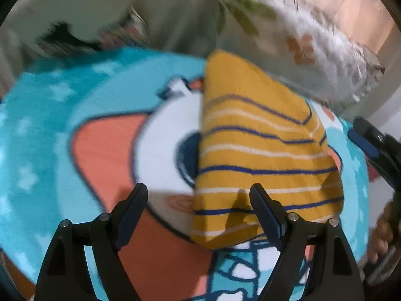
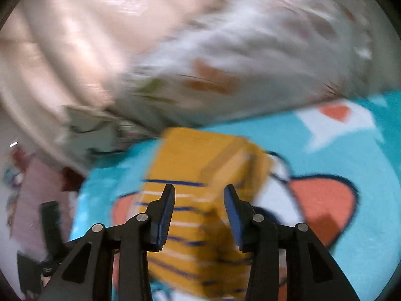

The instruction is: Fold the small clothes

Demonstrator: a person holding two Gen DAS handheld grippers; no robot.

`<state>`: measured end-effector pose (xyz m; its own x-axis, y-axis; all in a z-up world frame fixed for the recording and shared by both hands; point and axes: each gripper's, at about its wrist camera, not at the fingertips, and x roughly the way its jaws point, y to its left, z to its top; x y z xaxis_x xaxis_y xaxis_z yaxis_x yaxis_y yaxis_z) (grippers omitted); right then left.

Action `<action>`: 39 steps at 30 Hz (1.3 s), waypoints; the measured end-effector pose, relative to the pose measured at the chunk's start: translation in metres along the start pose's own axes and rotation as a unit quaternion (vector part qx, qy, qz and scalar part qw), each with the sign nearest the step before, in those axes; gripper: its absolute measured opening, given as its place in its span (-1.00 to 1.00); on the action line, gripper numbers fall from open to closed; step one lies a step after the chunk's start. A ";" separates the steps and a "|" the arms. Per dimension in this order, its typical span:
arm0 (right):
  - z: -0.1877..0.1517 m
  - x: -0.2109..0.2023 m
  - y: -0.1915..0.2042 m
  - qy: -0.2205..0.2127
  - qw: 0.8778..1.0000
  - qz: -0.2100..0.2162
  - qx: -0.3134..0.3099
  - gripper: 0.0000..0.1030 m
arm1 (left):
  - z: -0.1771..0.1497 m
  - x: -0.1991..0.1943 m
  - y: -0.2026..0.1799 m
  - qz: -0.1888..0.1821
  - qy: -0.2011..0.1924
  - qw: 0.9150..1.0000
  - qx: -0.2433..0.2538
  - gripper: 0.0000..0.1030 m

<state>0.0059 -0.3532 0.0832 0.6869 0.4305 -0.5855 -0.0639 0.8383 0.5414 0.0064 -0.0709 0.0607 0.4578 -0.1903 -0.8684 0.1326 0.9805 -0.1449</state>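
Note:
A folded yellow garment [image 1: 260,150] with blue and white stripes lies on a round turquoise cartoon rug [image 1: 50,115]. My left gripper [image 1: 200,193] is open and empty, hovering above the garment's near left corner. The right gripper [image 1: 373,145] shows at the right edge of the left wrist view. In the right wrist view my right gripper [image 2: 199,193] is open and empty above the same garment [image 2: 200,165], which lies between and beyond its fingers. The rug [image 2: 363,150] spreads to the right. The left gripper [image 2: 50,225] shows at the lower left, blurred.
A pale floral bedcover or cushion [image 1: 313,40] with a frilled edge lies behind the rug, also in the right wrist view [image 2: 250,62]. A white item with dark marks [image 1: 75,12] sits at the far left. Both views are motion-blurred.

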 end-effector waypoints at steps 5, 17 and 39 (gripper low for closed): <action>-0.034 0.041 0.019 0.084 0.996 0.028 -0.020 -0.12 | -0.008 -0.054 0.010 0.084 -0.105 0.991 -0.016 0.67; -0.083 0.028 -0.019 0.121 0.992 -0.013 0.044 -0.24 | -0.031 -0.162 0.005 0.126 -0.271 0.954 0.018 0.99; -0.074 0.057 0.053 0.111 0.977 -0.159 -0.086 -0.05 | -0.059 -0.099 0.018 0.093 -0.075 0.993 0.017 0.99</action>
<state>-0.0123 -0.2595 0.0340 0.5192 0.1841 -0.8346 -0.0062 0.9773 0.2117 -0.0883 -0.0317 0.1168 0.6025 -0.0134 -0.7980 0.0624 0.9976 0.0303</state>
